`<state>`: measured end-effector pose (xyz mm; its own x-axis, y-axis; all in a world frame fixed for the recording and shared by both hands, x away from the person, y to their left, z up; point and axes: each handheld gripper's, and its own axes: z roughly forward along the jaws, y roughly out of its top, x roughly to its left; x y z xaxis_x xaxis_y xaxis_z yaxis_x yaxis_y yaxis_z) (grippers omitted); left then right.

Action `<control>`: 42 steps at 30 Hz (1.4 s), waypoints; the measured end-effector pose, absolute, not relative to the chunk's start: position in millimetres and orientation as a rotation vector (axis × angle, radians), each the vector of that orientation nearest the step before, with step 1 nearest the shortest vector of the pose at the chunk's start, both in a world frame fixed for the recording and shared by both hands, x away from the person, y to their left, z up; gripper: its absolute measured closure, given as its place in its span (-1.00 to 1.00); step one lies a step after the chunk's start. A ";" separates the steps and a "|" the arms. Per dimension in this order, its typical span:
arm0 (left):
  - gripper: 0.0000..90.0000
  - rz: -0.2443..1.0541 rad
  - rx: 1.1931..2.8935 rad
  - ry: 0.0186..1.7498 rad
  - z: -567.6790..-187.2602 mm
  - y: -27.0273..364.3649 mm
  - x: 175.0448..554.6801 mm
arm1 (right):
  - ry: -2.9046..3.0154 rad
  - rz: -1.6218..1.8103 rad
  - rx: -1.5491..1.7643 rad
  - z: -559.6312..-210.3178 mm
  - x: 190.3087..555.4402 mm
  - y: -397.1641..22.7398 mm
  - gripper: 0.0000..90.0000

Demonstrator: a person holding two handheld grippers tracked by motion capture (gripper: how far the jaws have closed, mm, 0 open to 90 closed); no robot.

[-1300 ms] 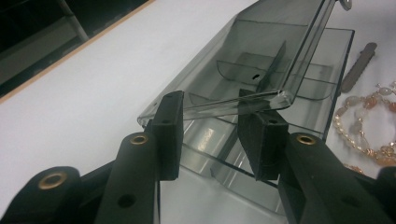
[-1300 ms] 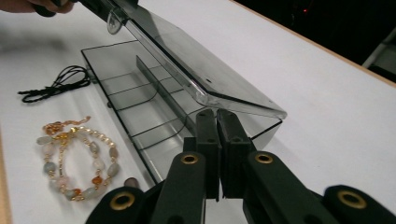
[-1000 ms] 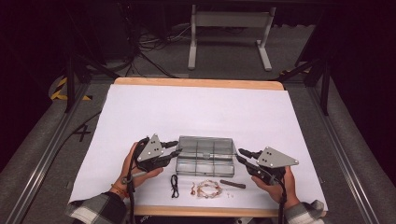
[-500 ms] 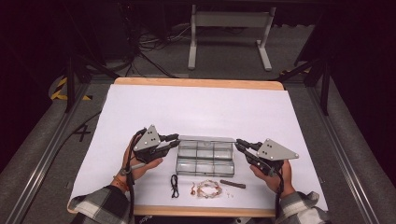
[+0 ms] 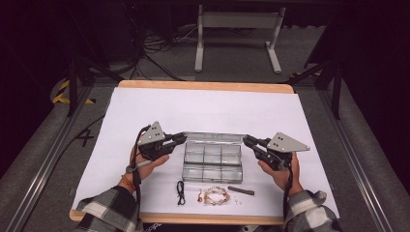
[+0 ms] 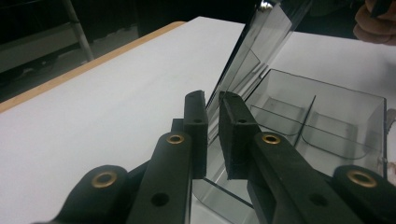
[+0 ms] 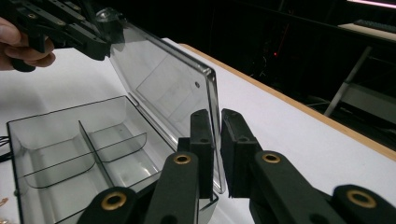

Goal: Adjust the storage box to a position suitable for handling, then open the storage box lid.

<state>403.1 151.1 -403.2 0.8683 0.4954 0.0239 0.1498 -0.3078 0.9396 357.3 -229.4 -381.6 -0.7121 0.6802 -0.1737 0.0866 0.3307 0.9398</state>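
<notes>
A clear plastic compartment box lies on the white table cover, its hinged lid tilted up. My left gripper is shut on the lid's left corner. Its jaws have just been closing, with the lid's edge between the pads. My right gripper is shut on the lid's right corner. Its jaws have also been closing, and the lid runs between them at the gripper's tips. Inside, the box has bare divided compartments. The left gripper holds the lid's far corner.
In front of the box lie a black looped cord, a beaded bracelet and a small dark bar. The white cover reaches the wooden table edge. A metal stand is on the floor beyond.
Both grippers moved away from the person along the box's sides and closed on the lid's corners. The lid, flat before, now stands tilted up.
</notes>
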 end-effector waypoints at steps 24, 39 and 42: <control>0.90 0.303 1.853 0.575 -417.4 146.8 426.3 | 2.016 1.440 0.856 -402.9 384.8 -227.6 0.89; 0.89 0.310 1.844 0.619 -421.4 142.6 429.6 | 1.982 1.458 0.907 -408.5 391.4 -226.8 0.89; 0.89 0.303 1.836 0.626 -422.4 142.4 430.0 | 1.985 1.459 0.915 -409.3 391.7 -226.8 0.89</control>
